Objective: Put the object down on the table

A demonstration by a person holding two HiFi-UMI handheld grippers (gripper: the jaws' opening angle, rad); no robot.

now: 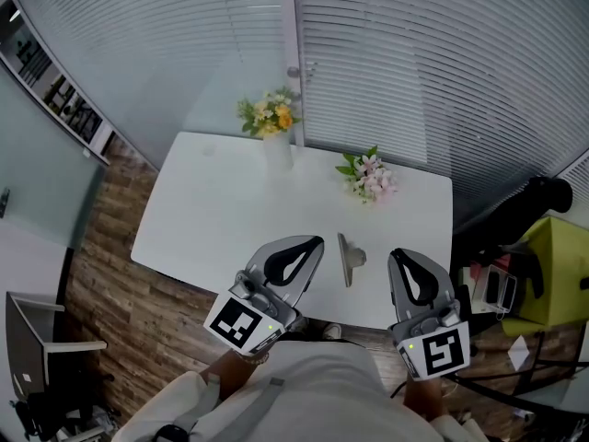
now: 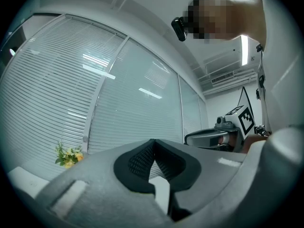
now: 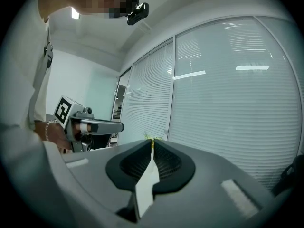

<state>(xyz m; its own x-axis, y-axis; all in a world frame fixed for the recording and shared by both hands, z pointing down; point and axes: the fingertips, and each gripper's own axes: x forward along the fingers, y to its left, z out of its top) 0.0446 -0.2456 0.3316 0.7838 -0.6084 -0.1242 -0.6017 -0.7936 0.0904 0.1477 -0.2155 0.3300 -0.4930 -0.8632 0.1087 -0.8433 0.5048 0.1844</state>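
A small grey object rests on the white table near its front edge, between my two grippers and touching neither. Just left of it, my left gripper has its jaws together and empty; in the left gripper view its tips meet. To the object's right, my right gripper holds nothing, and in the right gripper view only a thin slit shows at its tips. Both grippers point up and away from the table, toward the window blinds.
A white vase of yellow flowers stands at the table's far edge, and a bunch of pink flowers lies to its right. A yellow-green seat with clutter stands right of the table. Wooden floor surrounds the table.
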